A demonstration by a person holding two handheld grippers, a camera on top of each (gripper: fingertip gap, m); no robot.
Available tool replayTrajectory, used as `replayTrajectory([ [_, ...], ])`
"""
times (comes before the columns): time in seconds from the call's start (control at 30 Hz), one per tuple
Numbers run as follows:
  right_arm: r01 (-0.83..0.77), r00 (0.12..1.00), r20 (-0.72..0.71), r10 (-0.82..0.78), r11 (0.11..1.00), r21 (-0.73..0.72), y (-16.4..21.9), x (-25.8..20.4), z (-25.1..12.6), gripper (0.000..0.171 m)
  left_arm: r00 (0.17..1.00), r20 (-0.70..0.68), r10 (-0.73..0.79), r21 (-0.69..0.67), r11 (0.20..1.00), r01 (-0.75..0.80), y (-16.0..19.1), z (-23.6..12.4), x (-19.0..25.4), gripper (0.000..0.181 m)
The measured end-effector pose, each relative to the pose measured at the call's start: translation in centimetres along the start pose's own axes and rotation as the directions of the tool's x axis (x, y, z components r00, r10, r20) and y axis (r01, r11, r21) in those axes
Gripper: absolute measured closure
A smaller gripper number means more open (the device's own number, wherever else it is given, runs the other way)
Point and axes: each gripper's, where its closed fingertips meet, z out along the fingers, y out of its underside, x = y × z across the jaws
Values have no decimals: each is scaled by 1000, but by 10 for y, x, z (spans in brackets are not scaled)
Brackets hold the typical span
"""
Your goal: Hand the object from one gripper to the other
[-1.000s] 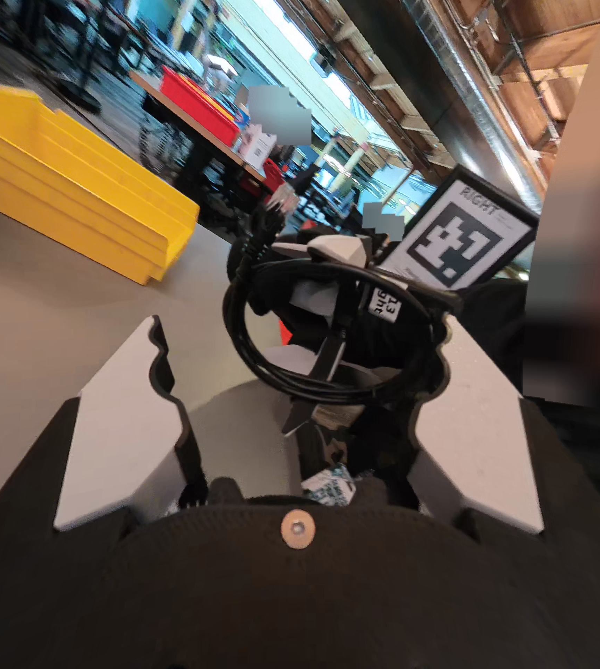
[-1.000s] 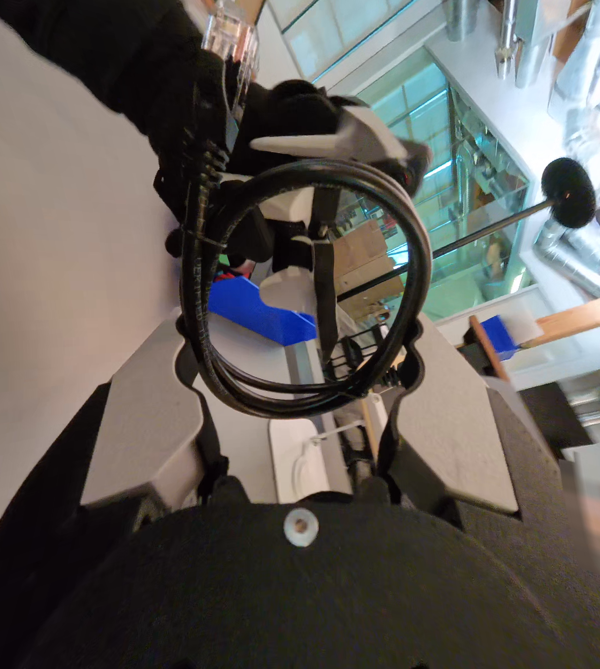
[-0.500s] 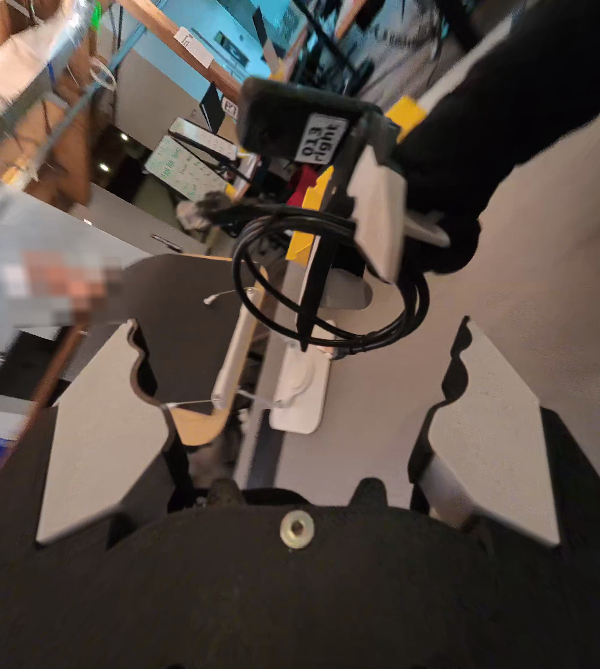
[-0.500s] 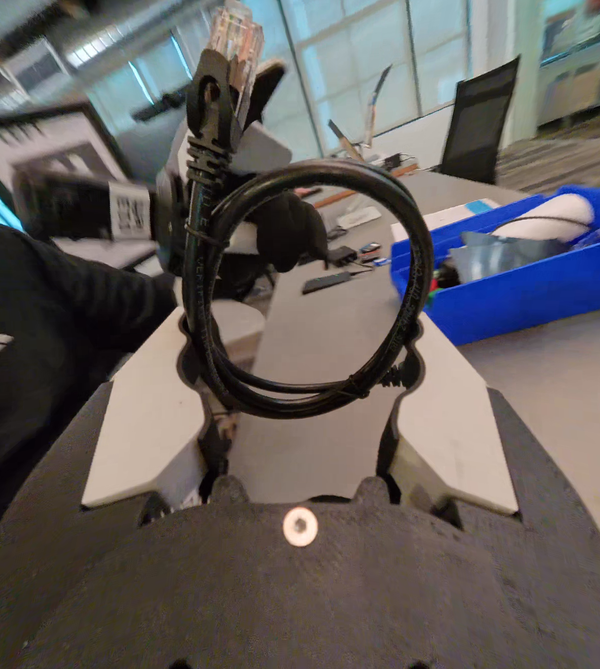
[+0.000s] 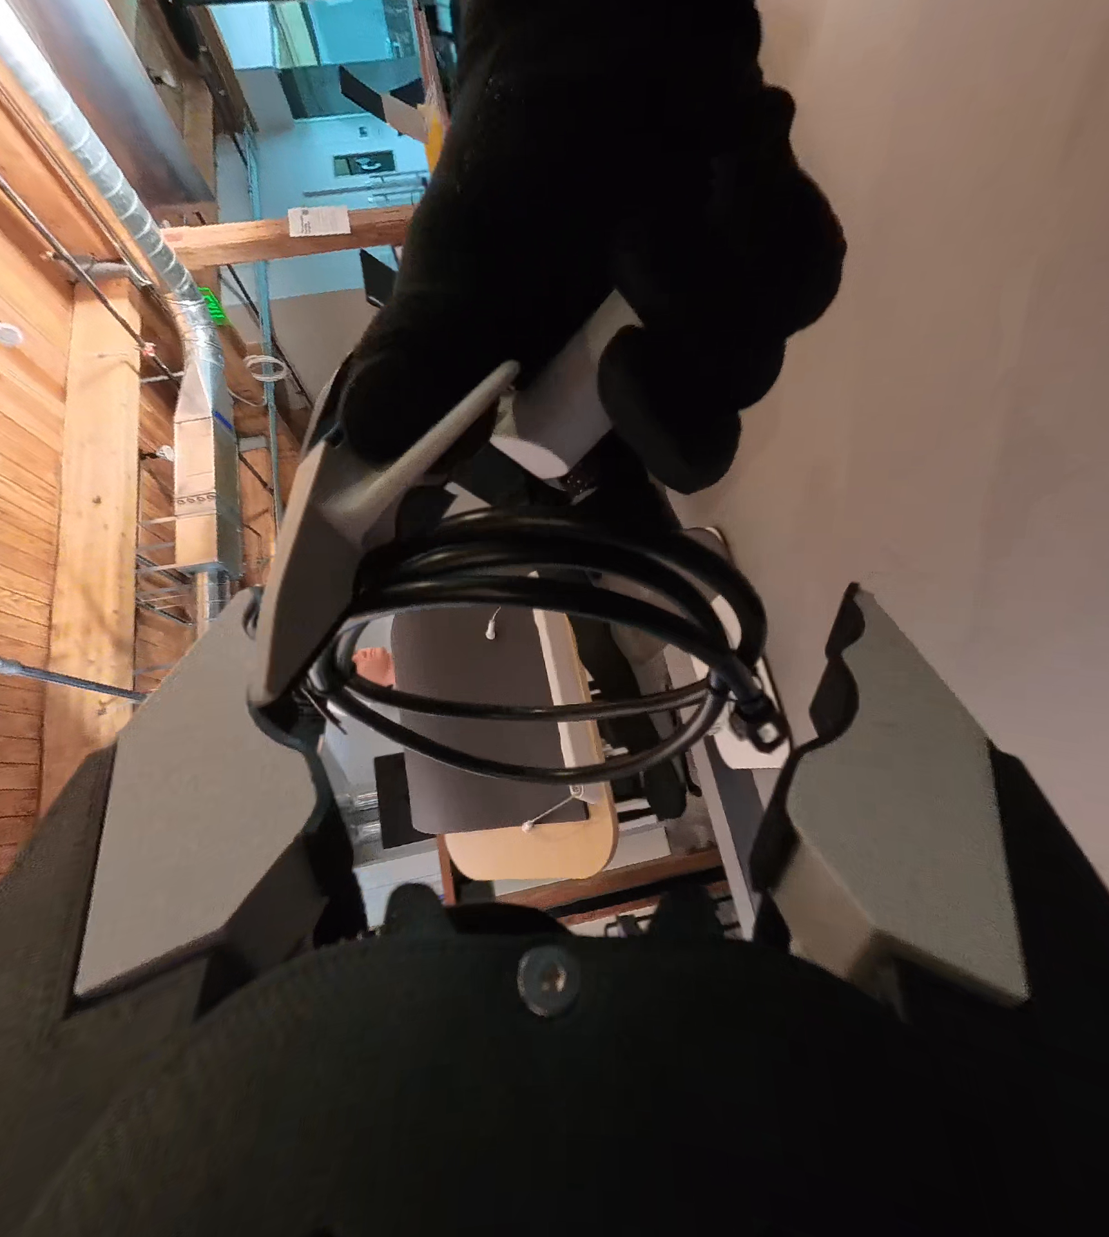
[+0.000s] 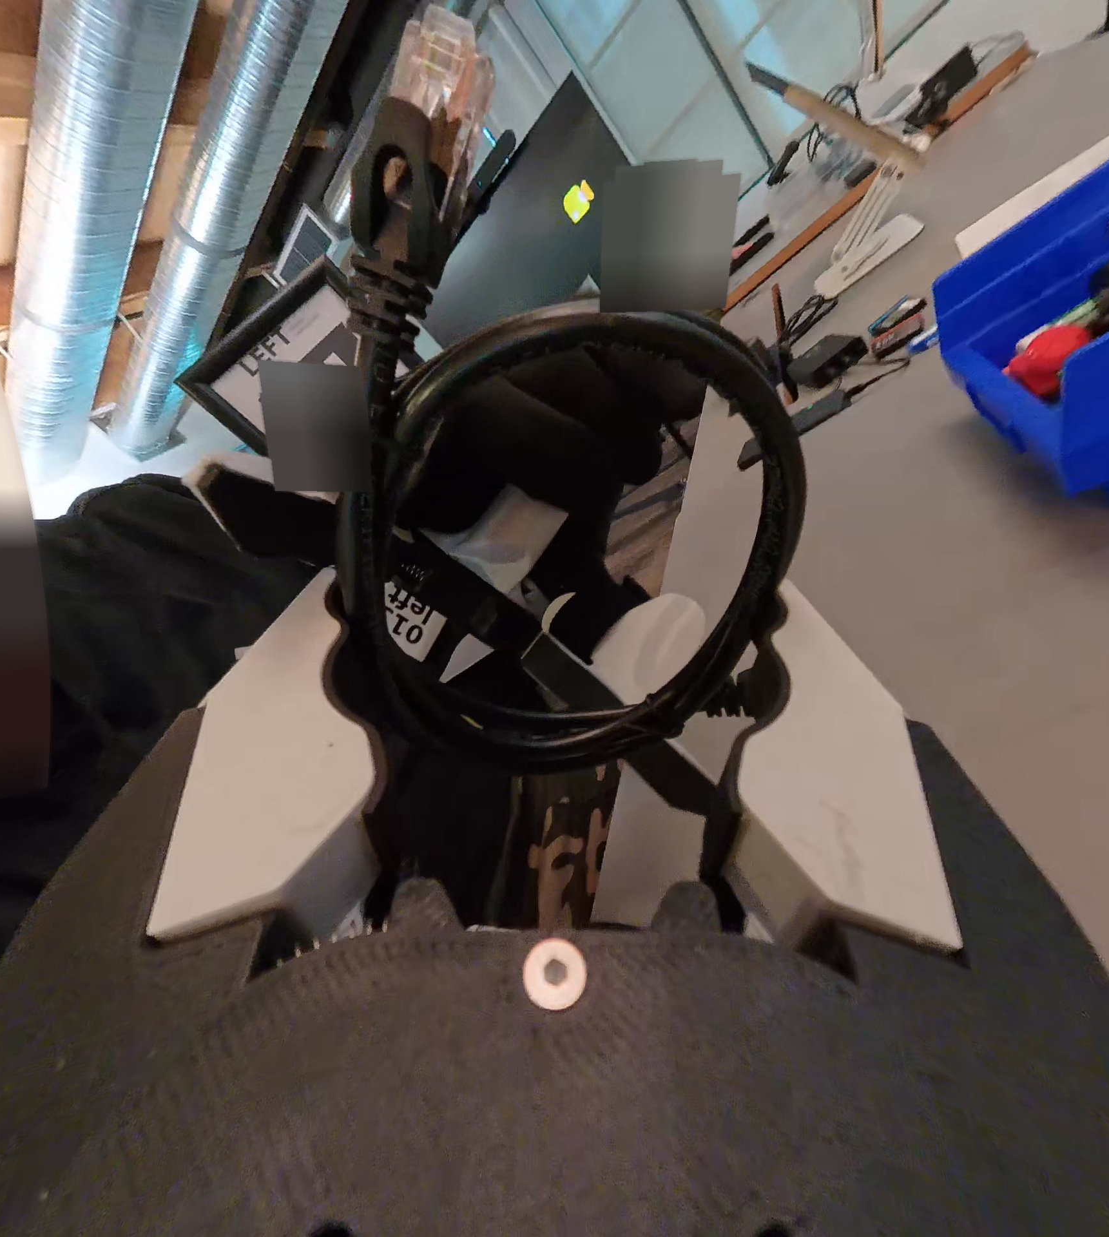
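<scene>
Grey counter [image 6: 940,602] below, workshop ducts behind. Nearest, right gripper [image 6: 555,676] fingers clamped across the coiled black cable [image 6: 605,729], clear plug sticking up. Left gripper [image 5: 558,723] fingers spread apart around the same coil, not pinching it. Blue bin [image 6: 1074,375] farther back on the counter. Handover looks about half done: left still has to close, right release.

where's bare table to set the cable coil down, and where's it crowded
Bare grey table lies just right of the right gripper, short of the blue bin. Beyond that it is crowded: the bin, small black devices and a white lamp base. Straight ahead, the open left gripper and gloved hand crowd around the black cable coil.
</scene>
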Motion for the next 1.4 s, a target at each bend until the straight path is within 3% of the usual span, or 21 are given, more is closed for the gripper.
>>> replayTrajectory([
  [0.17,-33,999,25,34,998,-46,13,-1,7,53,1000,-14,-2,-56,998,1,15,8,9,23],
  [0.43,-45,999,20,46,997,-56,18,3,8,50,1000,-3,-10,-50,999,10,14,7,12,39],
  [0.6,-13,1000,-22,12,998,-55,18,7,9,36,999,16,-27,-57,998,28,16,6,9,48],
  [0.8,53,994,-101,-53,999,-6,7,16,1,29,984,9,-175,-71,982,176,27,2,5,54],
  [0.9,166,963,-215,-161,986,6,-4,22,-14,33,952,8,-305,-89,948,304,40,-2,0,56],
  [1.03,421,837,-360,-412,905,-56,-17,14,-31,51,823,-46,-566,-80,824,561,50,-8,-4,57],
  [1.17,687,577,-424,-698,696,-210,-29,-10,-31,61,636,-199,-746,-32,653,756,38,-12,-4,58],
  [1.27,783,383,-375,-844,512,-354,-27,-24,-22,61,464,-341,-818,-12,497,868,24,-17,-7,58],
  [1.4,810,180,-294,-939,311,-497,-25,-33,-14,82,230,-575,-785,-22,295,955,-1,-33,-10,58],
])
